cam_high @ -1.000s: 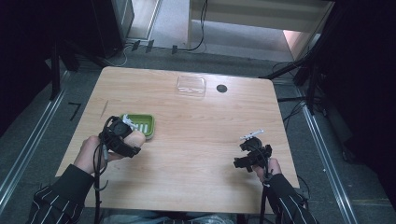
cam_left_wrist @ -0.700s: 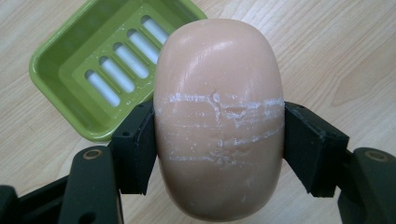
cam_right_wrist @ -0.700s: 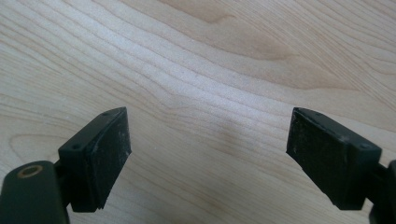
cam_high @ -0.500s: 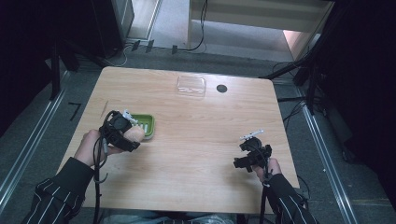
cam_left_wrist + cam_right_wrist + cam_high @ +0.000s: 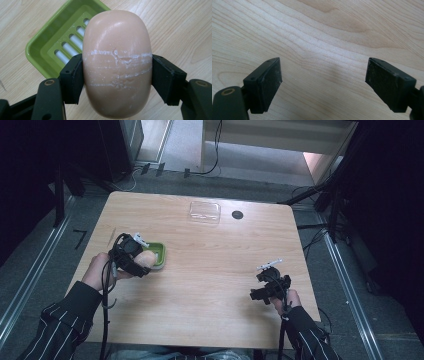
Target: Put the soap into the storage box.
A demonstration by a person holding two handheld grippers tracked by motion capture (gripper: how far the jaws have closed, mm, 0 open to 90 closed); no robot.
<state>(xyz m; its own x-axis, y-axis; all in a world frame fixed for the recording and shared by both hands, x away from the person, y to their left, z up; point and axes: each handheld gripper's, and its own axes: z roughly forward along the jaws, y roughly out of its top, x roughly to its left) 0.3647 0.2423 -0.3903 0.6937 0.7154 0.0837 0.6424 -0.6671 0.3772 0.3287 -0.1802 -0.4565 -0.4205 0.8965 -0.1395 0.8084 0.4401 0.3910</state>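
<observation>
Soap [image 5: 117, 62]: left of centre in the high view, clamped between both jaws of the left gripper [image 5: 131, 255], over the near rim of the dish
Dish [image 5: 53, 41]: green, slotted, on the table [image 5: 210, 270]
Right gripper [image 5: 323, 82]: jaws spread wide, nothing between, lower right in the high view
Lid [image 5: 204, 212]: clear, top centre

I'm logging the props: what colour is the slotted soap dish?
Lime green, the soap dish shows best in the left gripper view, behind the soap.

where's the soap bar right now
The soap bar is clamped between the jaws of the left gripper, on the left side of the table in the high view, held just beside and partly over the green soap dish.
</observation>
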